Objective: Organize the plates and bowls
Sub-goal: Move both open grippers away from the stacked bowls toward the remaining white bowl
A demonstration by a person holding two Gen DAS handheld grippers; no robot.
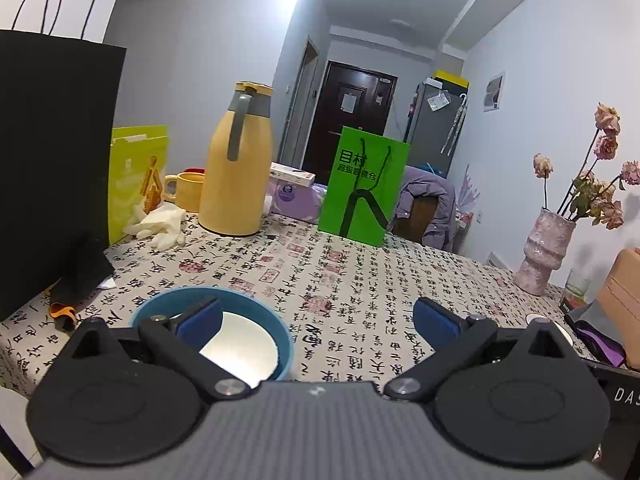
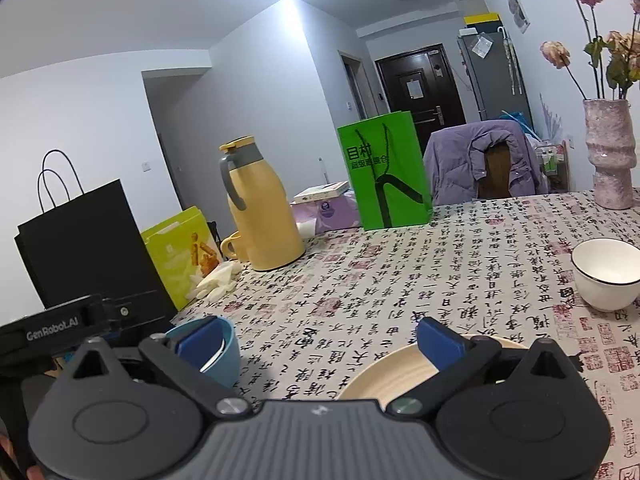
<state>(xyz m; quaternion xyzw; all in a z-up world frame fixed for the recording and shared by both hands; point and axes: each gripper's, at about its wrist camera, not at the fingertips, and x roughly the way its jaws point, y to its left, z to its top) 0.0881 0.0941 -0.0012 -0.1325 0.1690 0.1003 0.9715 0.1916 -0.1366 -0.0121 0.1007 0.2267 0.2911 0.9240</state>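
Table [image 2: 400,264] with the calligraphy-print cloth carries everything; the black bag [image 2: 92,248], yellow flask [image 2: 264,208] and green bag [image 2: 384,172] sit toward the far side, well apart from the dishes. Task items from big to small: the cream plate [image 2: 392,372] lies flat just under the right gripper [image 2: 318,342], the blue bowl [image 1: 244,312] sits under the left gripper [image 1: 316,320] with a white bowl nested inside it [image 1: 240,348], and a second white bowl with a dark rim [image 2: 606,274] stands alone at the right, apart from the plate. Both grippers have fingers spread wide, holding nothing. Left gripper's left pad [image 1: 200,318] looks to be inside the blue bowl's rim, but contact cannot be told. Likely step: pick up the loose white bowl or the plate to stack like with like. To do it well, the right gripper should straddle the bowl's wall, one pad inside and one outside, close firmly on the rim, lift straight up, and lower it centred into the nested pair. Plate rim is thin and low; a shallow angle is needed there. Risk: glazed ware slips if pinched near the lip's edge.
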